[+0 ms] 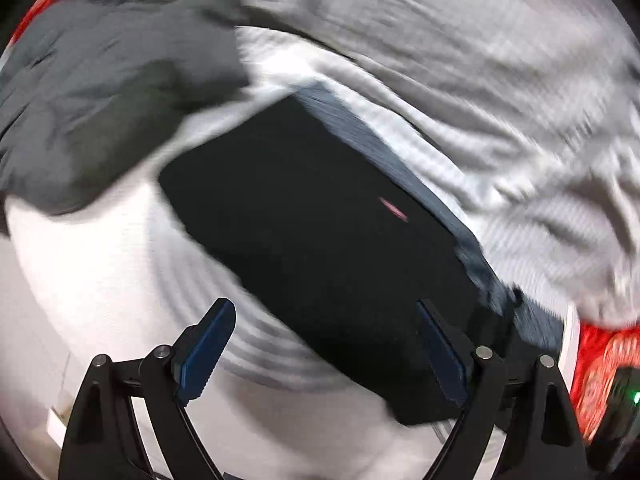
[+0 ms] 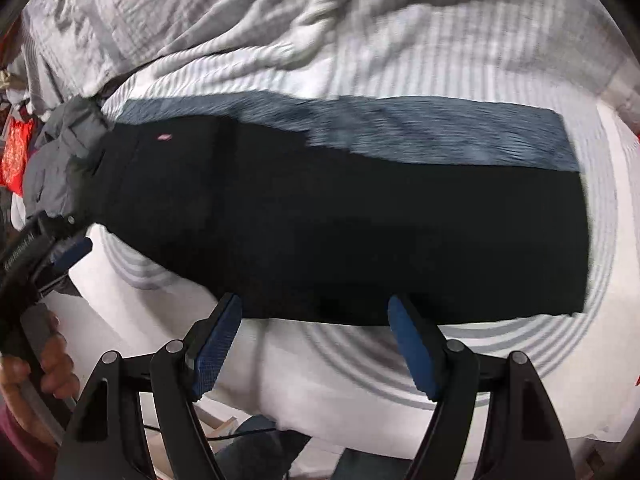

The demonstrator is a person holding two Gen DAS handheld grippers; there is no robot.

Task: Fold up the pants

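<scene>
We are hovering both grippers, fingers spread, near the black pants (image 2: pixel 360 232); left gripper (image 1: pixel 324 348), right gripper (image 2: pixel 316 344); pants lying flat on striped bedsheet (image 2: pixel 400 96).

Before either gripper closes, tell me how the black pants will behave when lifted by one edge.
The black pants lie flat on the striped bedsheet, so they are probably floppy and will drape. One leg overlaps the other, so the layers may slide apart. Both the left gripper and right gripper are open, holding nothing.
</scene>
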